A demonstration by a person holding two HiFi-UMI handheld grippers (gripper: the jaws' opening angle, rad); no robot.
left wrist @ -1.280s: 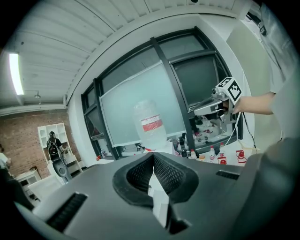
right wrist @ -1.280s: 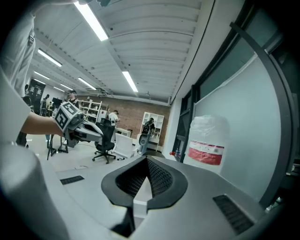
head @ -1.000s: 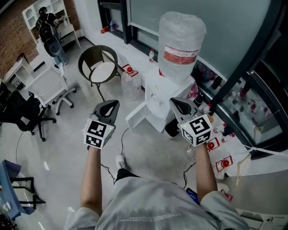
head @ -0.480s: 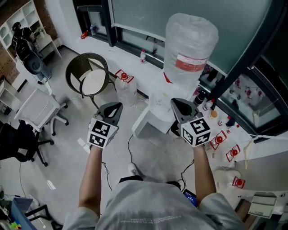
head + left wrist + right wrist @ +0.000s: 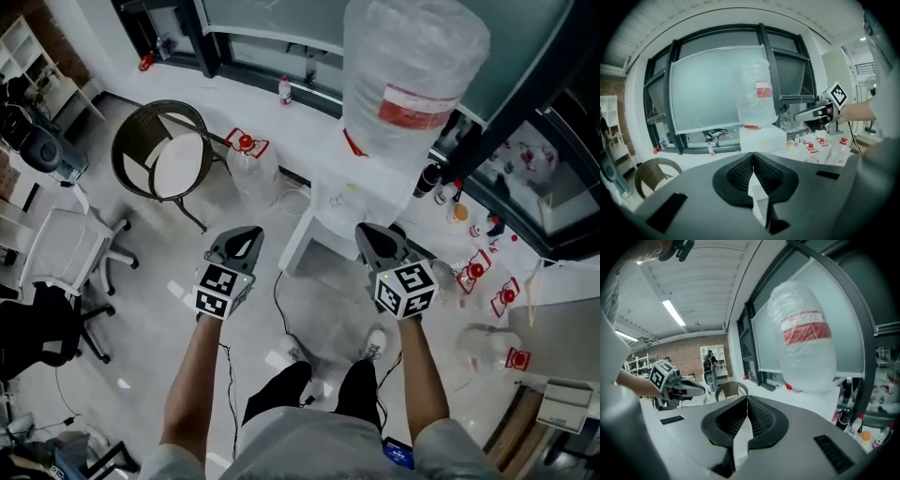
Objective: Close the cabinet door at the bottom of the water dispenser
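Cabinet door (image 5: 298, 232) stands open under the water dispenser (image 5: 342, 199). Left gripper (image 5: 251, 232) and right gripper (image 5: 367, 229) hover near it, fingers pressed together and empty, apparently ready for pushing.

Head camera: high above the person, facing steeply down, far from the grey floor (image 5: 309, 309). Cameras on the left gripper (image 5: 247, 239) and right gripper (image 5: 372, 234): low, close behind their jaws, facing roughly level. All three views share the clear red-labelled water bottle (image 5: 412, 84).

One water dispenser (image 5: 337, 202), one wicker chair (image 5: 120, 159), two grippers (image 5: 246, 234) (image 5: 370, 232).
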